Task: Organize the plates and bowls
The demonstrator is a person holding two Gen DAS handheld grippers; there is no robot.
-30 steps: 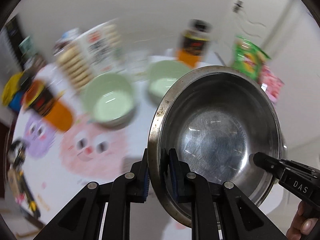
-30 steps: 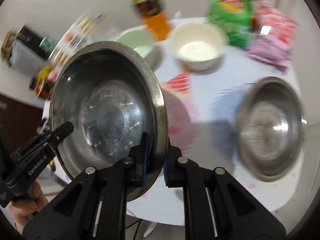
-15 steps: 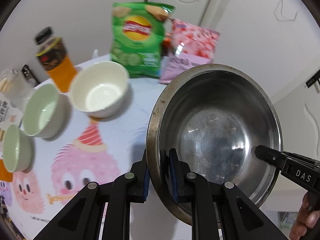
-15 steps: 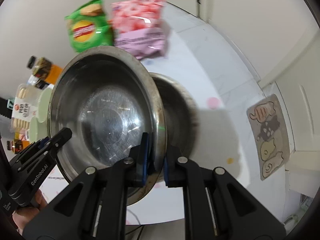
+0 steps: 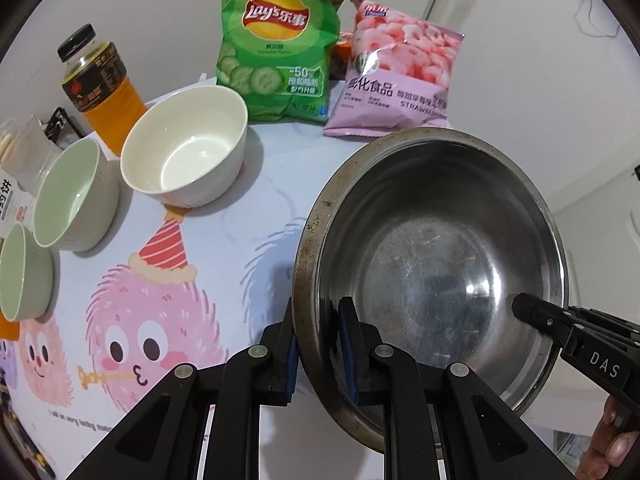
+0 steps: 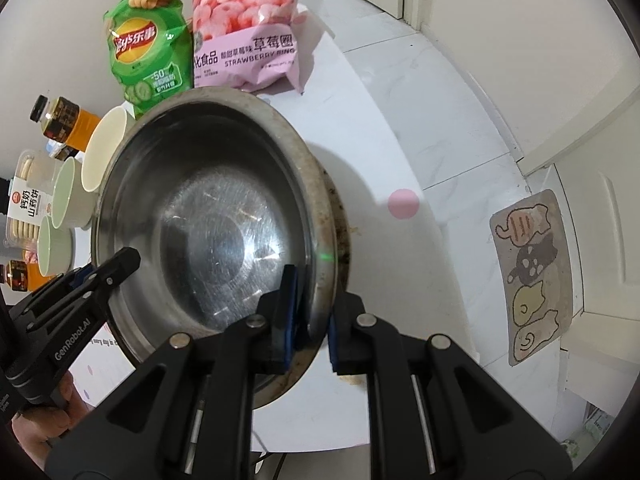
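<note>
Two claws share one steel bowl: the left claw is clamped on its near-left rim, and the right claw is clamped on the opposite rim, so the bowl hangs tilted between them above the right end of the counter. Reading the left wrist view from left to right, two pale green bowls sit side by side at the left edge, a cream bowl stands just right of them, then the carried steel bowl fills the lower right; none of the three ceramic bowls is nested in another, so I judge the sorting barely begun, with this stacking step in hand and the ceramic ones still to gather. Behind them stand an orange drink bottle, a green crisp bag and a pink snack bag. The right wrist view adds what the left cannot show: under the right edge of the held bowl peeps the rim of a second steel bowl resting on the counter, so the carried one appears about to drop into it, though whether they already touch I cannot tell. That view also shows a biscuit box at the far left, and, to the right, the tiled floor with a cat-patterned mat. No plates show in either view.
</note>
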